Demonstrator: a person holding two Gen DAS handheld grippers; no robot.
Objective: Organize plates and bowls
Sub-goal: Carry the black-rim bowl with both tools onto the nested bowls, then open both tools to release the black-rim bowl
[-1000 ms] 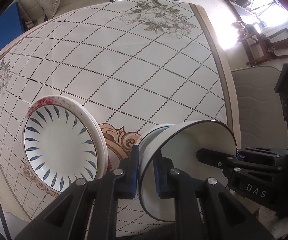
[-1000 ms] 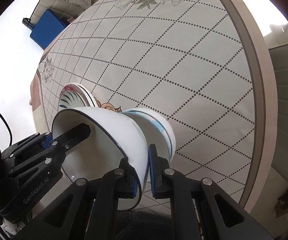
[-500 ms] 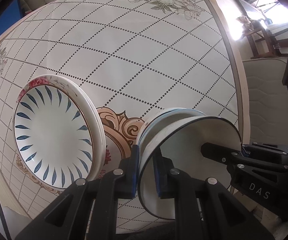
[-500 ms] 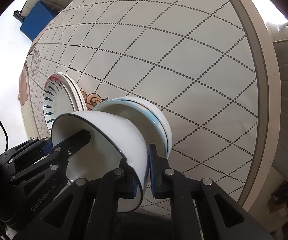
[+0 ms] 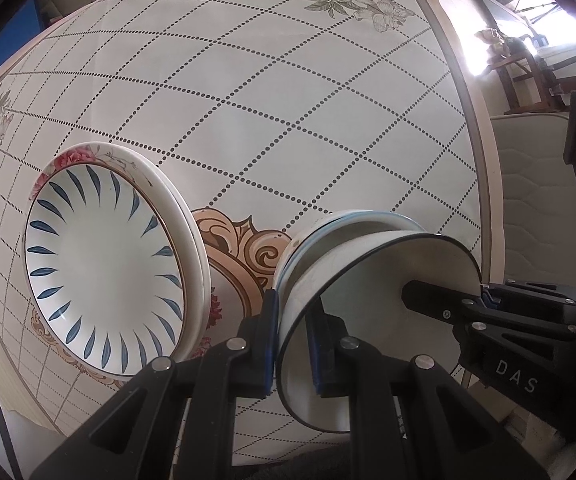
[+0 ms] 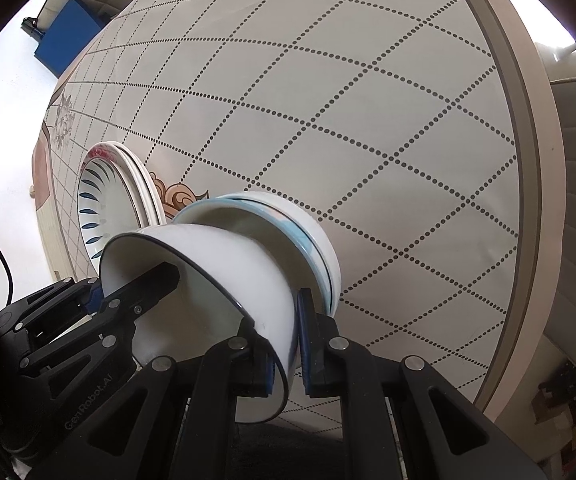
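left gripper [image 5: 292,344]: pinching the near rim of the white bowl [image 5: 371,320], one pad inside, one outside
right gripper [image 6: 286,350]: pinching the opposite rim of the same bowl, wall clamped between the blue pads [image 6: 303,332]
white bowl: dark-rimmed, tilted, base sitting in the bowl stack [image 6: 288,224] just past the fingertips
bowl stack: blue-rimmed, on the table [image 5: 288,120]
plates [image 5: 104,256]: stacked, left of the left fingers, blue leaf pattern on top, red flowers on the one beneath
table: dotted diamond cloth, floral corners, beyond both fingertips
chair [image 5: 535,200]: pale, right of the table edge
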